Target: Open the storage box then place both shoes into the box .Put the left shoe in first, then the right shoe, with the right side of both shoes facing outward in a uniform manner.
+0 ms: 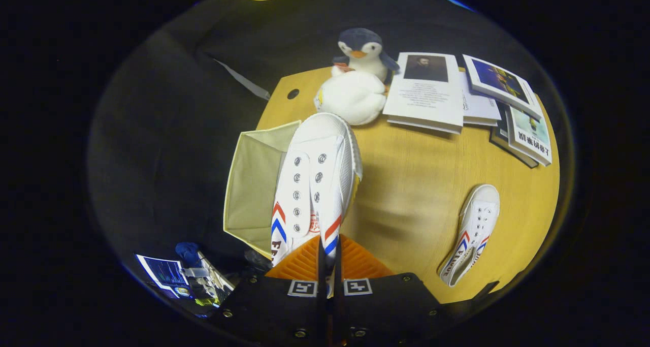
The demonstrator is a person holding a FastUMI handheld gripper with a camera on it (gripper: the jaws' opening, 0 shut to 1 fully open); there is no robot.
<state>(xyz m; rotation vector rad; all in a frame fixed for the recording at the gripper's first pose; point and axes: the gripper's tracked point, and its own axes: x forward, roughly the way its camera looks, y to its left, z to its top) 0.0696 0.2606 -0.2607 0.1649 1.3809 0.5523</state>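
My gripper point(329, 265) has its fingers pinched together on the heel end of a white shoe point(317, 177), holding it up with the toe pointing away from me. The shoe hangs over the right wall of the open storage box point(254, 179), which sits at the bench's left edge, partly over it

Second white shoe point(472, 232) lies flat near the bench's point(416, 184) right edge, toe away, well apart from the box

Just beyond the held shoe's toe: a white plush toy point(351, 97), with a penguin toy point(361, 50) behind it at the far edge. Books point(426, 90) spread along the far right corner, some stacked

Open bench between the held shoe and the second shoe. A small hole point(293, 93) in the bench near the far left corner

Below the bench's left side, a screen point(165, 275) and some clutter I cannot make out
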